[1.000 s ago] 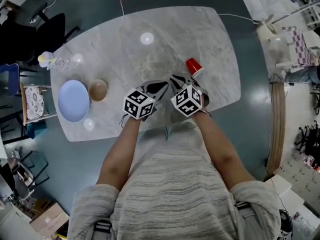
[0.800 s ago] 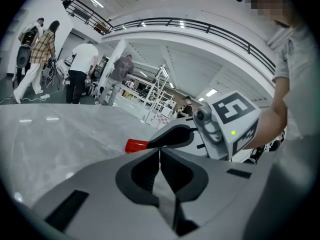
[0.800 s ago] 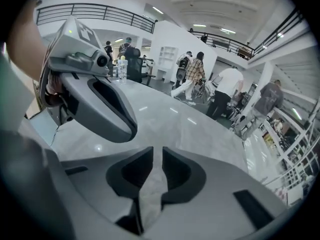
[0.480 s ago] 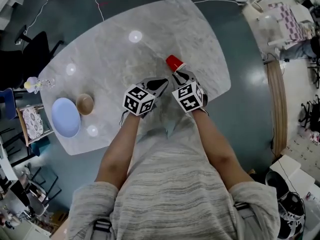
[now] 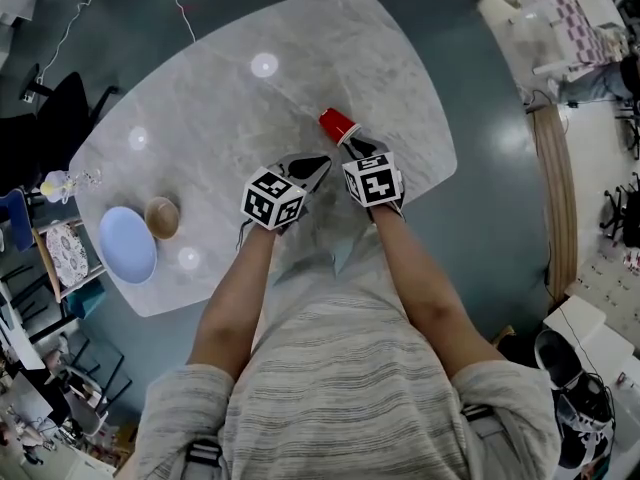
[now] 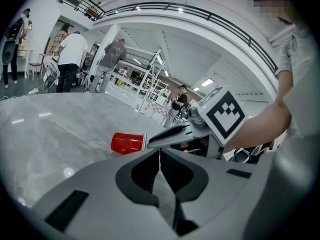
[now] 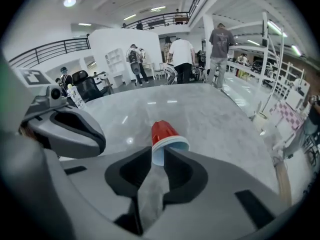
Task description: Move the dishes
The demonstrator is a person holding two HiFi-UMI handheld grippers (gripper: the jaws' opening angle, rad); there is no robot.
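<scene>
Grey marble table [image 5: 220, 138] under a railed gallery. On its side, red cup [image 7: 164, 131], rim toward right gripper [image 7: 159, 154]: jaws just widened, rim between tips, unpinched, probably readying to take it. Beside cup, left gripper [image 6: 159, 154] closed, empty, spare. Far left of cup, blue plate [image 5: 127, 245], brown bowl [image 5: 162, 217].
</scene>
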